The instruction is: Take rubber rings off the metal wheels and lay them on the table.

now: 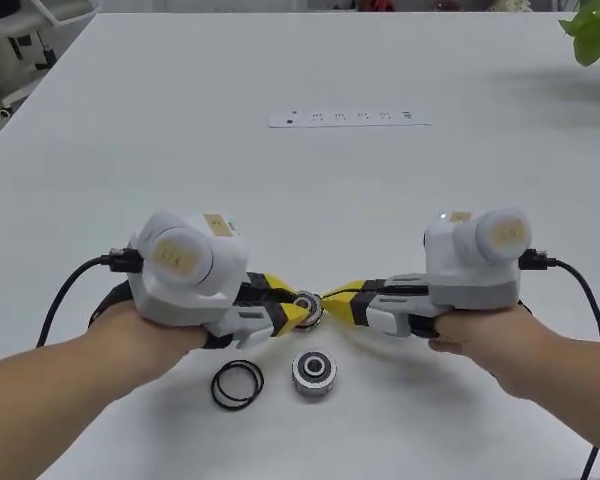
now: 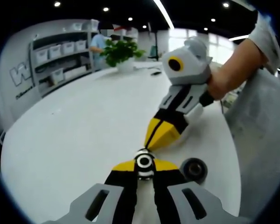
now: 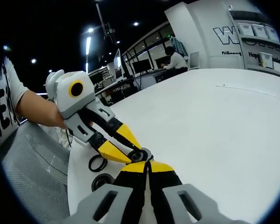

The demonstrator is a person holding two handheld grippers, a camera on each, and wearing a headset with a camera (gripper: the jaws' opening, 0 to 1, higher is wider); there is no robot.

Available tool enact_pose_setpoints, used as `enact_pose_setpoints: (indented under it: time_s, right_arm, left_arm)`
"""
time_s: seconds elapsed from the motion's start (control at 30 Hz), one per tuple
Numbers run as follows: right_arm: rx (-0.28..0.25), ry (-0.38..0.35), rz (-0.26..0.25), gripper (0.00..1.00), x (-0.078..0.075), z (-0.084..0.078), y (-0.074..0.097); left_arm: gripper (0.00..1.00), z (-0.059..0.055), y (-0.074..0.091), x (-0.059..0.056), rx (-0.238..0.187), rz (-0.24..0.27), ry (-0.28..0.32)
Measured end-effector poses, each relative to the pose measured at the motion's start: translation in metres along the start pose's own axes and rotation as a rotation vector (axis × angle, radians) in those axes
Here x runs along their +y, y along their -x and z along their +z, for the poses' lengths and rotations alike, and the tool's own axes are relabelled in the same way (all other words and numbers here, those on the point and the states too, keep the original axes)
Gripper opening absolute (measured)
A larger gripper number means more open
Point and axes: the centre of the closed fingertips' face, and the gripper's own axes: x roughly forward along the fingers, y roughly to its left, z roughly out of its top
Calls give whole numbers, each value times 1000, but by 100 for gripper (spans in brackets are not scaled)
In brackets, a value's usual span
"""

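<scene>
We look down from the head onto the table [image 1: 300,180], while both gripper cams face each other up close, sharing the wheel [image 2: 144,162].

yellow-tipped tongs [image 1: 298,312], black cables [image 1: 65,293]

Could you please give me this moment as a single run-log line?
left claw: shut on wheel | right claw: shut, tip at that wheel | table: loose rings, second wheel

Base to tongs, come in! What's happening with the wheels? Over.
Left tongs shut on one metal wheel. Right tongs shut, tips at its rim. Loose rubber rings and second wheel on table. Nothing blocking.
</scene>
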Motion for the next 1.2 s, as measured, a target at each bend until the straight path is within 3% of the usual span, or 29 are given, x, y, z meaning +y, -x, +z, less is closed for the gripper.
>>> enact_pose_setpoints:
  time_s: [1.2]
  right_arm:
    - [11,37,42,0,12,4,-5]
  left_arm:
    - [12,0,0,-1,10,11,3]
